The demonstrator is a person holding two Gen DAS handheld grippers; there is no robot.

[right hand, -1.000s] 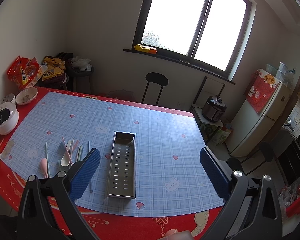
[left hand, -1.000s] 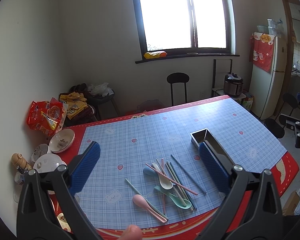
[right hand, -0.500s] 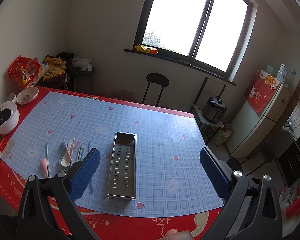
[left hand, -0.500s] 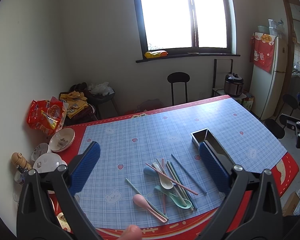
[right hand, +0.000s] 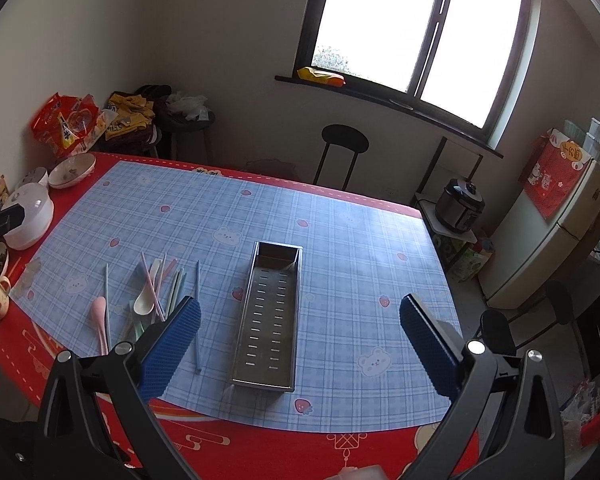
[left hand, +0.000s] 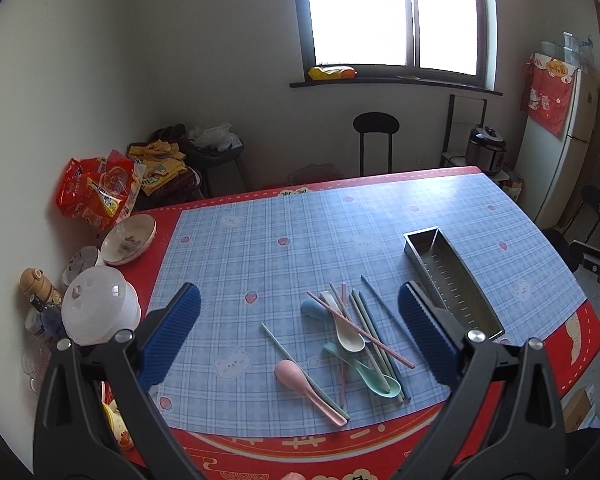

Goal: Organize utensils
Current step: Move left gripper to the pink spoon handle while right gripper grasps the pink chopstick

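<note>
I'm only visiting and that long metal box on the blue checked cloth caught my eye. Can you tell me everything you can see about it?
The metal tray is a long, narrow, open-topped trough that looks like shiny stainless steel, with upright walls and rows of small slots in its floor. Nothing lies in it. It rests flat on the blue checked mat, its length running away from the camera, to the right of the loose spoons and chopsticks, apart from them. Neither gripper touches it.

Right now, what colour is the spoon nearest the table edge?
Pink, clearest in the left wrist view.
</note>
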